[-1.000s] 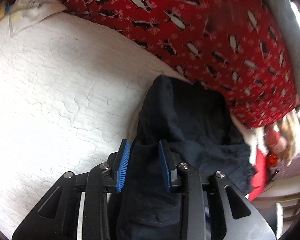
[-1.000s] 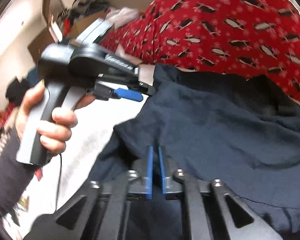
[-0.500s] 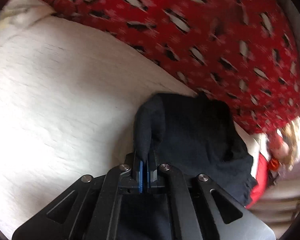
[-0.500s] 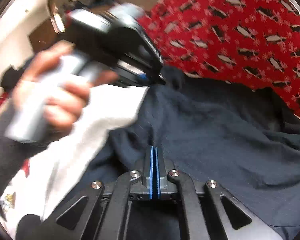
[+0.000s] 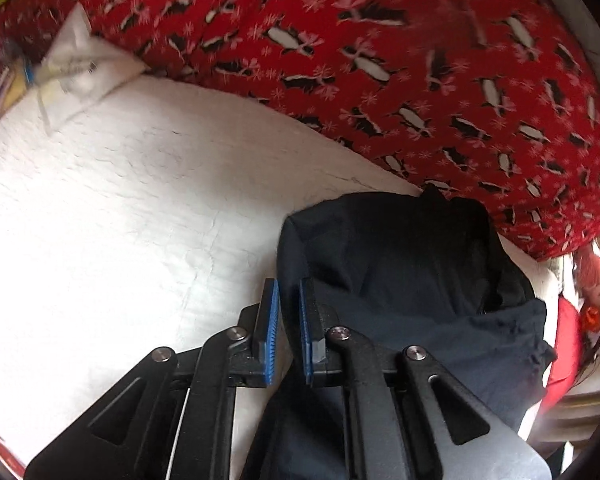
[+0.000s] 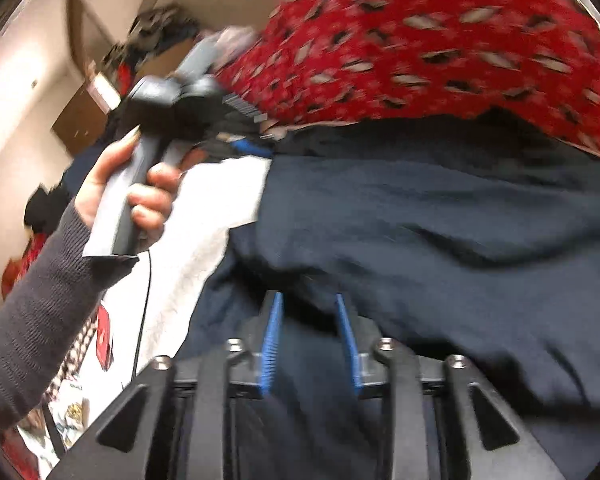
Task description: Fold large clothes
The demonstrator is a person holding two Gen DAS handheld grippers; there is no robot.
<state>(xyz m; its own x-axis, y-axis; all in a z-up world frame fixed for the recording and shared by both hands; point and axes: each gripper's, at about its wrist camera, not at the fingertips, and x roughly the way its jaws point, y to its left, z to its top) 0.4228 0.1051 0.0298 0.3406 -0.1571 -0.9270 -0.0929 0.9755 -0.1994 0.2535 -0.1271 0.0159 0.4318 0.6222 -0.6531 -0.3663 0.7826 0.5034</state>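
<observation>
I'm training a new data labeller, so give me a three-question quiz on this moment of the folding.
1. True or false: the left tool is clamped shut on the dark garment.
2. What lies under the garment? A) white quilt B) wooden table C) tiled floor
3. Fill in: the red blanket is printed with ____.

Key: 1 false, its pads stand apart; 2 A, the white quilt; 3 penguins.

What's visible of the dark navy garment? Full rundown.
The dark navy garment looks like soft, matte woven cloth, bunched and partly folded with a rounded fold at its left edge. It lies on the white quilted cover, against the red penguin-print blanket. Both tongs, left and right, stand open over it, gripping nothing.
</observation>
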